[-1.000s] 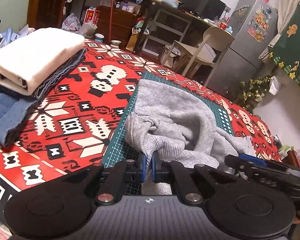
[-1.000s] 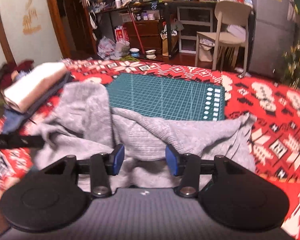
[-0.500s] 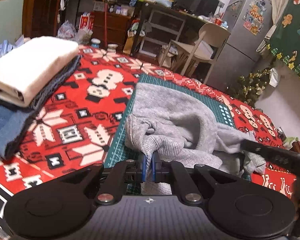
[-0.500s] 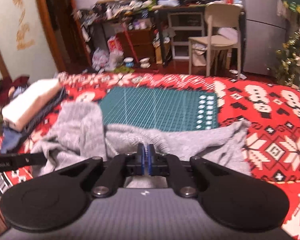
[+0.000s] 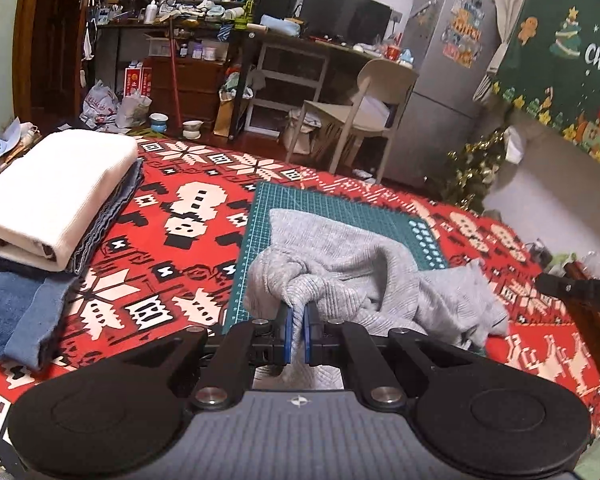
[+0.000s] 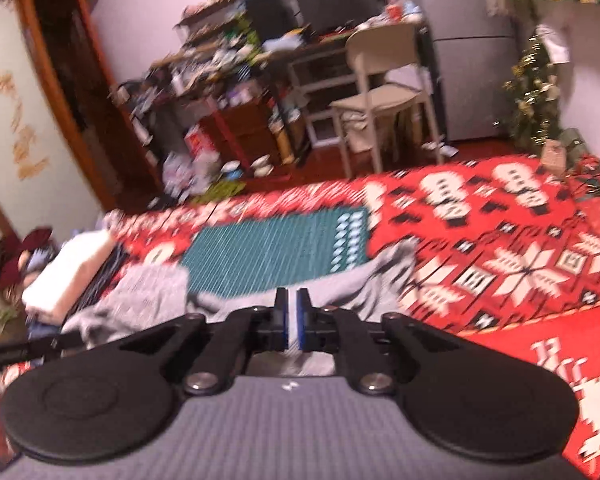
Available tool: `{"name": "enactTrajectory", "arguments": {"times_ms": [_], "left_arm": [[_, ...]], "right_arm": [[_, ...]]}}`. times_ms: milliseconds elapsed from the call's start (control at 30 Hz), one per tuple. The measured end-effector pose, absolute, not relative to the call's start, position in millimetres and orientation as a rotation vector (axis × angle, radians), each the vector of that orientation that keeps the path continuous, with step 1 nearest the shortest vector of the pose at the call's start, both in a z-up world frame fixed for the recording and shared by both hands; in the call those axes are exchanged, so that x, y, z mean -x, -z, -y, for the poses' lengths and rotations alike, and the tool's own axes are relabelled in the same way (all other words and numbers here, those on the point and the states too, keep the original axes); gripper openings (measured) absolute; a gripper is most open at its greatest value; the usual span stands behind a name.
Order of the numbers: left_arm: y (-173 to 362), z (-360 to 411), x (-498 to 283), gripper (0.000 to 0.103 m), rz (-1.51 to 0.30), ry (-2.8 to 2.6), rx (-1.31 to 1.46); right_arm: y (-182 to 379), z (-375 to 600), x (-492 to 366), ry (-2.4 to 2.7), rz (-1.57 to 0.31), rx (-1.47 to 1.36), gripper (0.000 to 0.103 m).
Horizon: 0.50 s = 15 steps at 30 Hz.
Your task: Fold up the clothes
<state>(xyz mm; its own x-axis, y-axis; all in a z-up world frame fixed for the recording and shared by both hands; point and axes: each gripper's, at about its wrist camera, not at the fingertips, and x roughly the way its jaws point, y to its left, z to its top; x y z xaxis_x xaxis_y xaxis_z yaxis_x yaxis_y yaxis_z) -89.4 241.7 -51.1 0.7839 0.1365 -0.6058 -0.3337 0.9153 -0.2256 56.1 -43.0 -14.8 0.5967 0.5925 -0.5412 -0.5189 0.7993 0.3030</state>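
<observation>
A grey knit garment [image 5: 364, 268] lies bunched on the green cutting mat [image 5: 340, 204], over the red patterned cloth [image 5: 172, 248]. My left gripper [image 5: 298, 316] is shut on a ribbed fold at its near left edge. In the blurred right wrist view, my right gripper [image 6: 291, 312] is shut on the garment's [image 6: 148, 292] near edge, and the fabric stretches away to the left. The mat [image 6: 260, 256] shows bare beyond it. Part of the other gripper's black body [image 5: 580, 290] pokes in at the right.
A stack of folded clothes, cream [image 5: 56, 192] on top and blue denim [image 5: 16, 312] beneath, sits at the left of the table. Past the table are a beige chair [image 5: 364, 108], cluttered shelves [image 5: 204, 20], a grey fridge [image 5: 440, 80] and a small decorated tree [image 5: 472, 168].
My right gripper went from open to shut on the garment's edge, then lifted and swung right. The left gripper stayed shut on its fold and rose, and the garment bunched up.
</observation>
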Motion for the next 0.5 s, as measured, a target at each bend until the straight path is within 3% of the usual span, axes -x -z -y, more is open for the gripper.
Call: {"name": "enactTrajectory", "arguments": {"times_ms": [67,133,167,500], "left_arm": [[53,-240,88,0.005,-0.627,-0.266,0.317],[56,-238,86,0.005,-0.636,-0.273,0.305],[57,-238,85,0.005,-0.642,-0.275,0.302],[59,-236,80,0.005,-0.648,-0.247,0.324]], "right_arm": [[20,24,-49,-0.689,-0.676,-0.063,0.014],[24,5,-41,-0.730,-0.674,-0.008,0.030],[26,-4,-37,-0.748,-0.674,0.015,0.032],[56,-73,-23,-0.838,-0.670,0.219,0.031]]}}
